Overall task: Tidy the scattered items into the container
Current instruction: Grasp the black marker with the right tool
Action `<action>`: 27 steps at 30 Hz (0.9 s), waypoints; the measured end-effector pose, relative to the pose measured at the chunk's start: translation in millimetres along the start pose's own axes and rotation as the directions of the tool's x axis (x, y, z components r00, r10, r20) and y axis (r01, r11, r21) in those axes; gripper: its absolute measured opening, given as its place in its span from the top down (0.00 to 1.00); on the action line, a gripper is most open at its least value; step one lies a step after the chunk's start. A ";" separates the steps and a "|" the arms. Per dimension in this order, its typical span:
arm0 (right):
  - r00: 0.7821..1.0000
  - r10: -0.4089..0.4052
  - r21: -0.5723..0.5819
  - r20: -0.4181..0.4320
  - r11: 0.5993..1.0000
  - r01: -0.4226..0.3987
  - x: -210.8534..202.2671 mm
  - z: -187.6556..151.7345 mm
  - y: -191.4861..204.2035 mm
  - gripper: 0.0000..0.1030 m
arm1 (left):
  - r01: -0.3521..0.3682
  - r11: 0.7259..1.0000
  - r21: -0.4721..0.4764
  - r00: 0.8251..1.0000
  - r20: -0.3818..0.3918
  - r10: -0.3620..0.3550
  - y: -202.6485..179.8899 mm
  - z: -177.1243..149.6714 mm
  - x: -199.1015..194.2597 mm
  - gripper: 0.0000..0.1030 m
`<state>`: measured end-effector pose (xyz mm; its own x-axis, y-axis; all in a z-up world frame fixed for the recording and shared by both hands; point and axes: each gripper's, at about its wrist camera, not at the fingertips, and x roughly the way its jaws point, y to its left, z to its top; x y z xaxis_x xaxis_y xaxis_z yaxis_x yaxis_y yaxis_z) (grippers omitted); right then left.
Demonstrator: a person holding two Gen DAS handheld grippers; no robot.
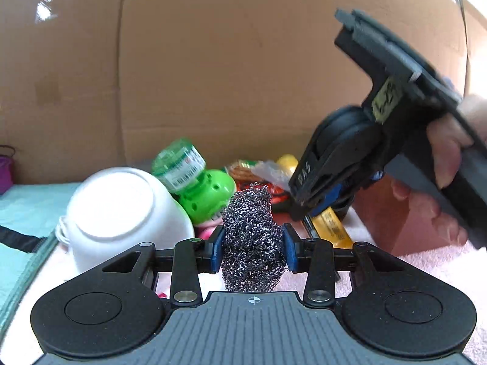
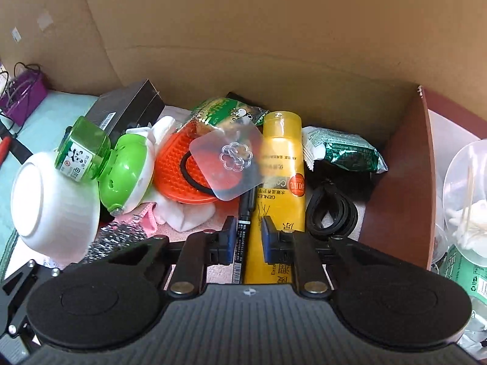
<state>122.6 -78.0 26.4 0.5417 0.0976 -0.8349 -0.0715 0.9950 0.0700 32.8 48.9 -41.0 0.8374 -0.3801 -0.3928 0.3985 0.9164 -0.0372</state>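
Observation:
My left gripper (image 1: 253,245) is shut on a steel wool scourer (image 1: 252,240), held upright over the pile; the scourer also shows in the right wrist view (image 2: 117,237). My right gripper (image 2: 249,237) hangs over a black marker pen (image 2: 245,228) and a yellow bottle (image 2: 281,170); its jaws stand a little apart and hold nothing. It also shows in the left wrist view (image 1: 307,206), at the right, in a hand. The cardboard box (image 2: 243,45) holds an overturned white bowl (image 2: 51,206), a green repellent bottle (image 2: 100,155), an orange brush (image 2: 173,167) and a clear adhesive hook (image 2: 228,161).
A brown partition (image 2: 401,176) bounds the pile on the right. Beyond it stand a clear cup of cotton swabs (image 2: 468,200) and green packaging (image 2: 462,273). A black box (image 2: 127,109), green snack packets (image 2: 344,149) and black bands (image 2: 331,210) lie in the pile. A purple tray (image 2: 21,97) sits far left.

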 end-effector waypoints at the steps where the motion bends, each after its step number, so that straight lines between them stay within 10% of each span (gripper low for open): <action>1: 1.000 0.011 0.009 -0.002 1.000 -0.011 -1.1 -0.8 0.7 0.81 | -0.001 1.000 -0.001 1.000 0.009 0.001 1.3 -0.1 -4.6 0.62; 12: 0.989 -0.139 -0.099 0.054 0.985 0.143 -1.7 -15.1 30.8 0.87 | -0.024 0.999 -0.043 0.999 0.045 0.026 21.8 26.0 6.2 0.62; 27: 0.988 0.063 0.027 0.140 0.997 -0.067 -63.4 -40.5 5.8 0.90 | -0.014 1.000 -0.018 0.997 0.080 0.015 3.2 28.4 -28.7 0.62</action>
<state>53.9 -79.3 57.6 0.6477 0.1621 -0.7445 -0.0849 0.9864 0.1409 20.7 59.1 -3.7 0.8707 -0.3748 -0.3185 0.3800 0.9237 -0.0482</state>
